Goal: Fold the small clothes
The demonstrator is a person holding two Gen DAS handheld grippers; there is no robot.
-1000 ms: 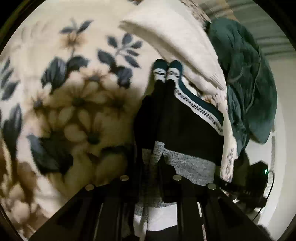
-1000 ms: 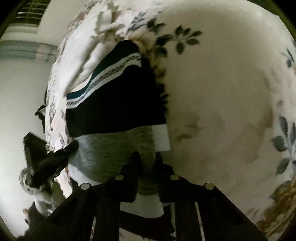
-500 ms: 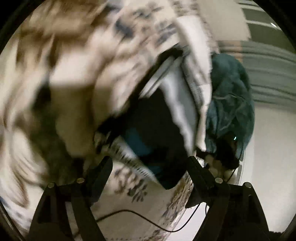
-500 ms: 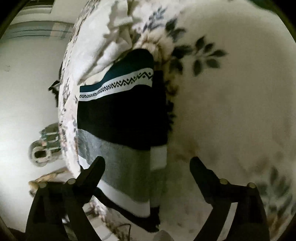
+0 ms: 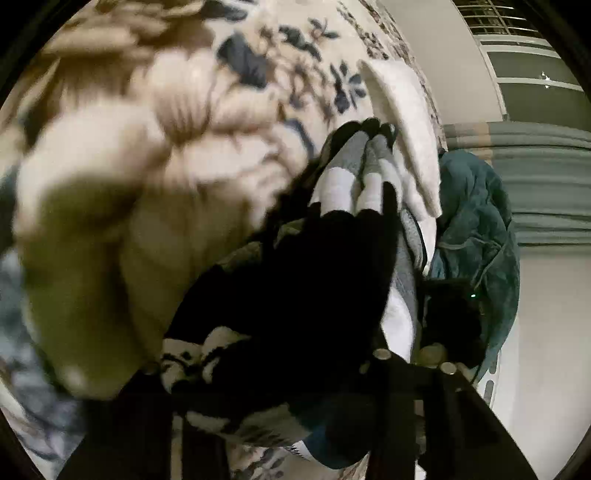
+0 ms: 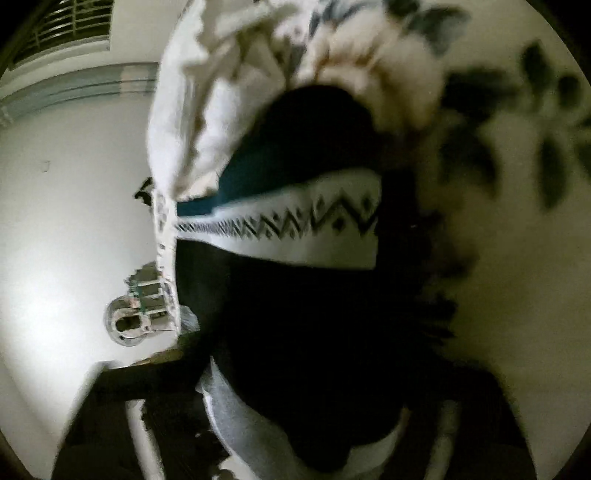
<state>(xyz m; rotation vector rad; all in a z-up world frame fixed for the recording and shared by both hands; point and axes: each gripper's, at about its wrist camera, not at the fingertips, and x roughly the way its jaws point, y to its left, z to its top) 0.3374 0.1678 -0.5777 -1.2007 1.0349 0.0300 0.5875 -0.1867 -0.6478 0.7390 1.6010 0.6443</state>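
Note:
A pair of socks, black with grey, white and teal bands, lies on a floral blanket. In the left wrist view the socks fill the lower centre, with the patterned end bunched over my left gripper, whose dark fingers are mostly hidden under the cloth. In the right wrist view the socks sit very close and cover my right gripper. Both views are blurred and I cannot see either pair of fingertips.
A folded white cloth lies on the blanket beyond the socks. A dark green garment hangs at the bed's right edge. A white wall and a window lie past the blanket's left edge.
Both grippers went from shut on the socks to wide open half a second ago. Now both have moved back in close to the socks, which lie bunched over the left gripper.

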